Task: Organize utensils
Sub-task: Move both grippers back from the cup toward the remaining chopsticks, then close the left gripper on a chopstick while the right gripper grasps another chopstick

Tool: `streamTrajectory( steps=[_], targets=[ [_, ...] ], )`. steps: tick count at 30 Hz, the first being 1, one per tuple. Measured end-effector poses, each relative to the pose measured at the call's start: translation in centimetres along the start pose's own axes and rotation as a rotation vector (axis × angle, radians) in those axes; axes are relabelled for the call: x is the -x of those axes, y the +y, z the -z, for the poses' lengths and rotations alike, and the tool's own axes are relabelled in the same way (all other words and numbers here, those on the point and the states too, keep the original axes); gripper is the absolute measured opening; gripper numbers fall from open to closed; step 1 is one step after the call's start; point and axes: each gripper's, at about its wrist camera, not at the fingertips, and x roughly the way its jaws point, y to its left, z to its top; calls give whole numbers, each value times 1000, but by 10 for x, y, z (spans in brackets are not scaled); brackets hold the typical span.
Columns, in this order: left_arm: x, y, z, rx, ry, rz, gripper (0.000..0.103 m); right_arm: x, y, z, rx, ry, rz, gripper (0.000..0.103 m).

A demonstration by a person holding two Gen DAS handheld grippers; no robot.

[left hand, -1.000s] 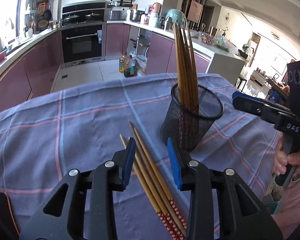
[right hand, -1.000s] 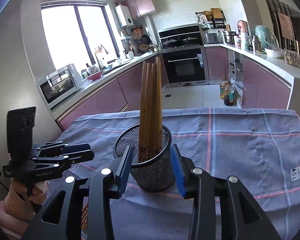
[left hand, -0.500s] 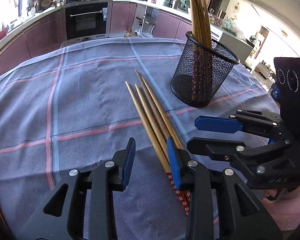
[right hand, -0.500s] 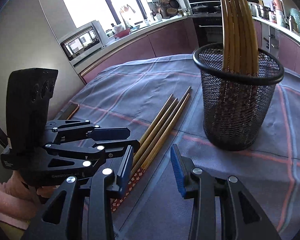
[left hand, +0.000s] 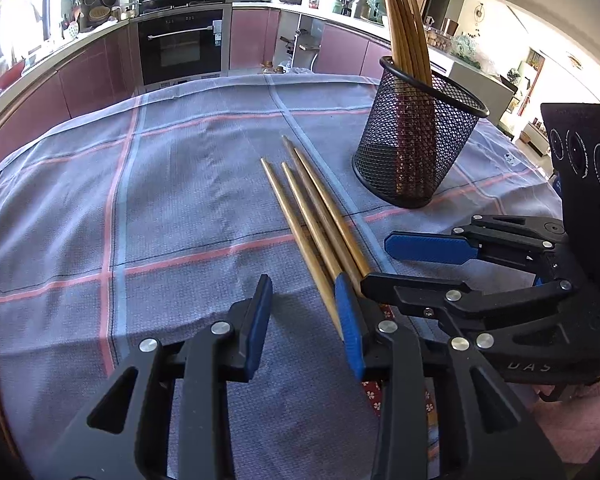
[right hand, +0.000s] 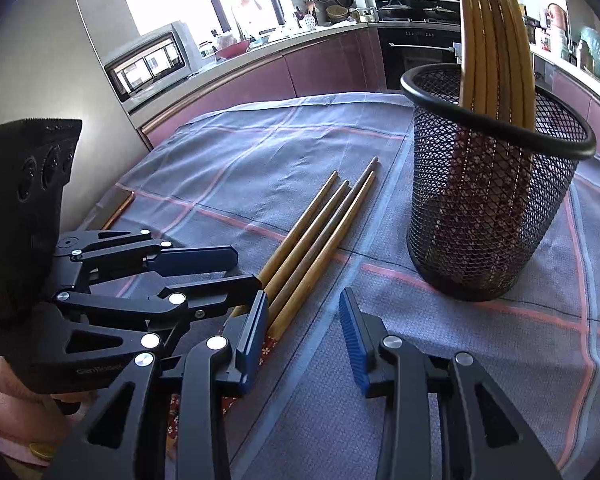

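Left gripper (left hand: 306, 320): part open, empty | right gripper (right hand: 304, 332): part open, empty | chopsticks (left hand: 312, 216): flat, 12 o'clock | holder (left hand: 416, 140): upright, 1 o'clock

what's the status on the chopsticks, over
Left gripper and right gripper open, empty. Four loose chopsticks on cloth beside the mesh cup. Nothing in the way.

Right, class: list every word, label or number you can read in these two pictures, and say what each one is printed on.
"DAS": on the body of the right gripper, seen from the left wrist.
"GenRobot": on the body of the left gripper, seen from the right wrist; anything after it is hidden.
Cloth tag: too small to read.
Oven sticker: too blurred to read.
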Motion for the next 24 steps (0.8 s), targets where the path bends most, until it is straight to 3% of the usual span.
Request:
streamTrajectory(
  steps=[10,24],
  targets=[
    [1,1,2,6,1,4,31,4,-9,3,20,16,27,29],
    [-9,7,-12,4,16,-11,31,-4,-9,-6,43,25,95,29]
  ],
)
